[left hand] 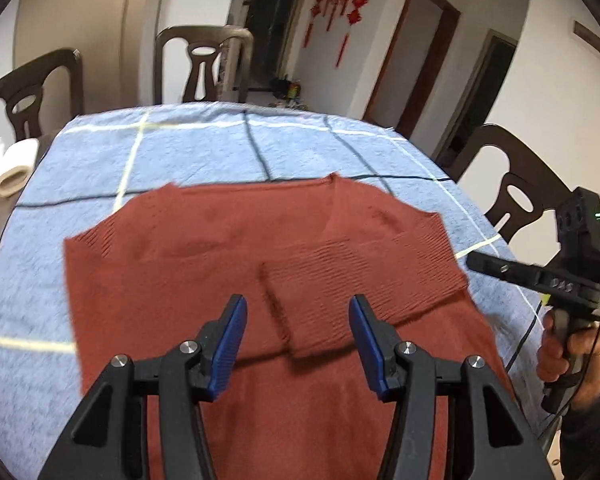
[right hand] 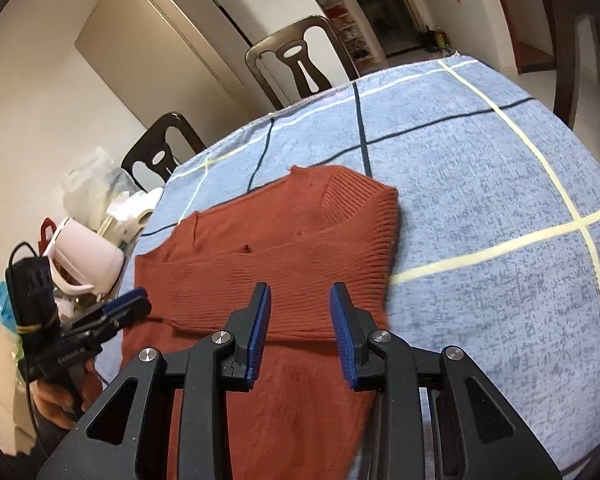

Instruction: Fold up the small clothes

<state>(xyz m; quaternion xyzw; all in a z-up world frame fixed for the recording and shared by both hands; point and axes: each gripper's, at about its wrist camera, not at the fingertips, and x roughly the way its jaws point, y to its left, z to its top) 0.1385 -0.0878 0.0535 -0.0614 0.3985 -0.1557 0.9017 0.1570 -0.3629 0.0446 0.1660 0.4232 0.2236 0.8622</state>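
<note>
On the table (left hand: 100, 152), over a blue checked cloth (right hand: 480, 200), the rust-red knit sweater (left hand: 204, 264) lies flat, neckline at the far edge and hem toward me. One sleeve (left hand: 340, 300) is folded across the chest, cuff end landing just ahead of my left gripper (left hand: 298, 340).

My left gripper hangs above the lower body panel, fingers apart, nothing between them. Right gripper (right hand: 298, 334) is also over the sweater, near its right edge, fingers parted and empty, with the folded sleeve band running crosswise just in front of it.

The key relation: the sweater's long axis runs from me away to the collar, and both grippers sit at the near, hem end. The other sleeve's side, on the left, looks still unfolded, and the left gripper is nearer to it. My guess is that's the next grab.

Material is a ribbed knit, soft and stretchy, ribs denser at cuff and shoulder; likely to drag and bunch if pinched shallow. The cloth under it is nappy, so sliding will be sticky.
</note>
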